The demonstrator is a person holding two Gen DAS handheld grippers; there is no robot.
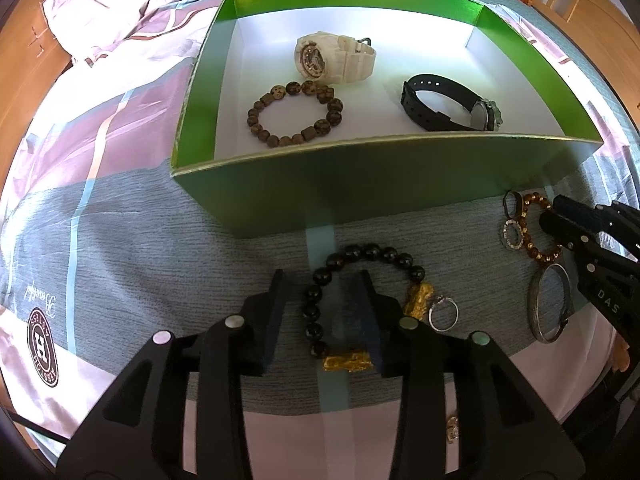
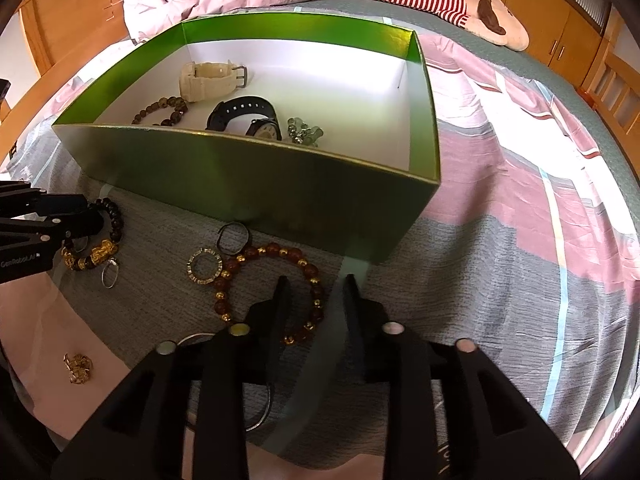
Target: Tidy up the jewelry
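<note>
My left gripper [image 1: 324,280] stood apart, straddling the black bead bracelet [image 1: 352,272] on the bedspread. My right gripper [image 2: 316,284] was likewise apart over the amber bead bracelet [image 2: 276,276]. Green box [image 1: 360,184] lay just ahead.

Bright daylight glares off the green box [image 1: 400,184] floor; both fisheye views bend and darken at the edges.
</note>
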